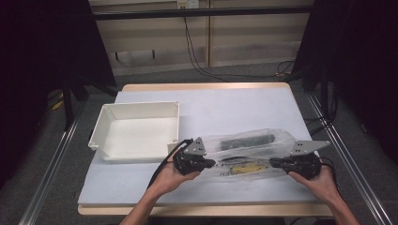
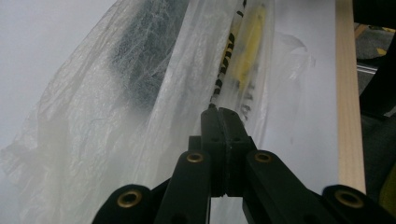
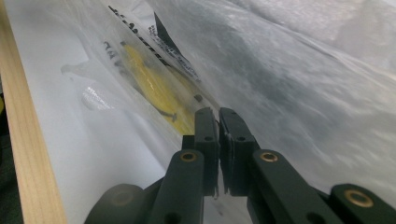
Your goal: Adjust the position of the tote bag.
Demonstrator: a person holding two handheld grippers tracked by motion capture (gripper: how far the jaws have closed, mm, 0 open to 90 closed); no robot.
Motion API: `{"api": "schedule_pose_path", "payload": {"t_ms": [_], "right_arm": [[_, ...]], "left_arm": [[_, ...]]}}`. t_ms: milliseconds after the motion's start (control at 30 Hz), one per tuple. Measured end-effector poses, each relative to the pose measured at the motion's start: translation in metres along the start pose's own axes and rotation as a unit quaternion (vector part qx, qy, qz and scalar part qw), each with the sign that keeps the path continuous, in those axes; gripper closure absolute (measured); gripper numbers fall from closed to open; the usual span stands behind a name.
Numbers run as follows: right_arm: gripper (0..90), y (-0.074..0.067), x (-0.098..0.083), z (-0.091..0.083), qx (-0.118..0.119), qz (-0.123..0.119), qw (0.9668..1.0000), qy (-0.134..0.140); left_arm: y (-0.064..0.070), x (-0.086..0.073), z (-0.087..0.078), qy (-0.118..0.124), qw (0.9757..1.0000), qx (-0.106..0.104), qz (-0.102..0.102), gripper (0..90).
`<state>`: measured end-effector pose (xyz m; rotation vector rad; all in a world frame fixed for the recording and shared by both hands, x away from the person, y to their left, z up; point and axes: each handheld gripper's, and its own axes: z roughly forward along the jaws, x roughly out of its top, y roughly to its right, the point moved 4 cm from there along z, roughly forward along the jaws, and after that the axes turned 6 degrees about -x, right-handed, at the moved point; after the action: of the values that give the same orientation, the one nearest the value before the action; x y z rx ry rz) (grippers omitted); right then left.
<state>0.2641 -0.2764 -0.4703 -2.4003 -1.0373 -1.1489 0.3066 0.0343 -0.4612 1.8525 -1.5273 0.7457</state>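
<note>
Pale worktop (image 1: 141,187): both the left hand-held gripper (image 1: 210,163) and right hand-held gripper (image 1: 273,162) are clamped on the bag (image 1: 248,145), beside the empty tray (image 1: 136,112); moving it there remains.

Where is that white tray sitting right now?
In the high view the white tray sits on the table's left half, just left of the plastic bag pinched between both grippers.
</note>
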Motion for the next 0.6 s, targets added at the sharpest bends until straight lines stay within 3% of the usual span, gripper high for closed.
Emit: {"api": "schedule_pose_path", "payload": {"t_ms": [133, 167, 267, 433, 600], "right_arm": [[87.2, -0.004, 0.002, 0.006, 0.012, -0.005, 0.9999, -0.005], [87.7, -0.007, 0.003, 0.008, 0.019, -0.01, 0.9997, -0.005], [88.2, -0.006, 0.005, 0.013, 0.019, -0.015, 0.9997, -0.009], [88.5, 0.002, 0.011, 0.016, 0.007, -0.011, 0.9999, 0.0], [88.9, 0.012, 0.025, 0.017, -0.003, -0.006, 0.9998, 0.02]], "left_arm": [[0.0, 0.005, 0.002, 0.006, 1.0, -0.003, 0.002, 90.0], [0.001, 0.01, 0.003, 0.019, 0.9996, -0.019, -0.002, 90.0], [0.001, 0.016, 0.009, 0.008, 0.9995, -0.029, 0.008, 90.0], [-0.004, 0.019, 0.018, -0.003, 0.9996, -0.027, 0.006, 90.0], [-0.016, 0.021, 0.016, 0.0, 1.0, -0.004, 0.001, 90.0]]}}
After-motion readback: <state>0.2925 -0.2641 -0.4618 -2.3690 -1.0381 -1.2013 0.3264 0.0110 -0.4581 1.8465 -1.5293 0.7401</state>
